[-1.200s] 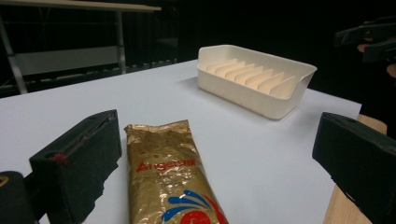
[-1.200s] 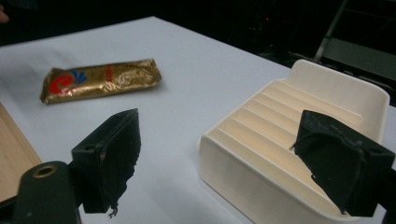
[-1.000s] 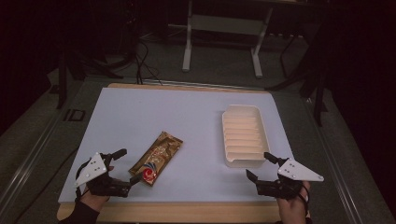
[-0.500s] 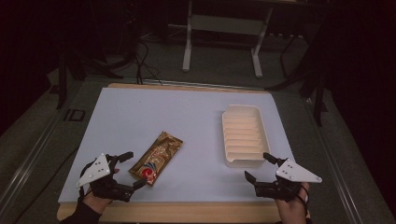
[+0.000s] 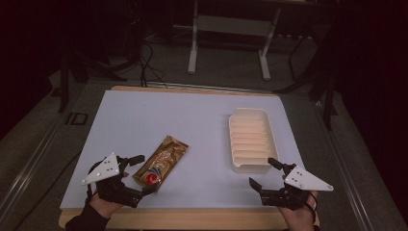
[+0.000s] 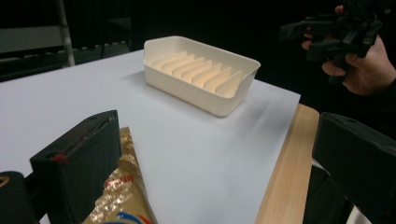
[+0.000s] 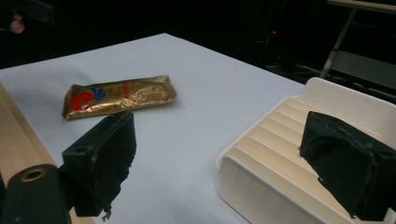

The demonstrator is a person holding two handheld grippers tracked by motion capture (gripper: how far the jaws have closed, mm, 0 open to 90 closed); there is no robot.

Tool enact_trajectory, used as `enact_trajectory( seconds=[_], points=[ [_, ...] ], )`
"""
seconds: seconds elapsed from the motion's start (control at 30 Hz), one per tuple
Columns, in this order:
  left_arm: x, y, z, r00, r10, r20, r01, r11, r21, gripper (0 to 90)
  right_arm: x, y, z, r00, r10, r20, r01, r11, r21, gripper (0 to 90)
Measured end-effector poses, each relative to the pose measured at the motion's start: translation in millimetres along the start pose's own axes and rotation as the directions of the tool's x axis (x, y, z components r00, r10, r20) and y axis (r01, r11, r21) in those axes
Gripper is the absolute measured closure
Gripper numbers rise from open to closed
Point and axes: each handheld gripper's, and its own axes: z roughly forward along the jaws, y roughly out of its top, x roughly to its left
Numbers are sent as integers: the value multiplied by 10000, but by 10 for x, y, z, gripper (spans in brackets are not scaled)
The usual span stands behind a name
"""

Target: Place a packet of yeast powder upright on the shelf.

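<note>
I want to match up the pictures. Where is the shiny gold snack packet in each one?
High view: the gold snack packet lies lower left of middle, slanted, beside the left gripper.
Left gripper view: the packet is at the bottom, next to the near black jaw.
Right gripper view: the packet lies left of middle, flat on the white mat.
Shared landmark: the cream ribbed tray, also seen here and here.
</note>
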Motion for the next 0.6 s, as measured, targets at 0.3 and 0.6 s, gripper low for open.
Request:
enact_trajectory(
  seconds=[0.3, 0.6],
  points=[
    [103, 214, 61, 9996, 133, -242, -129, 9998, 141, 22, 19, 16, -12, 9999, -2, -110, 2, 10000, -43, 106],
    [206, 309, 201, 9989, 228, -402, -215, 9993, 318, 22, 41, 30, -11, 9998, -64, -201, 62, 9999, -96, 107]
  ],
)
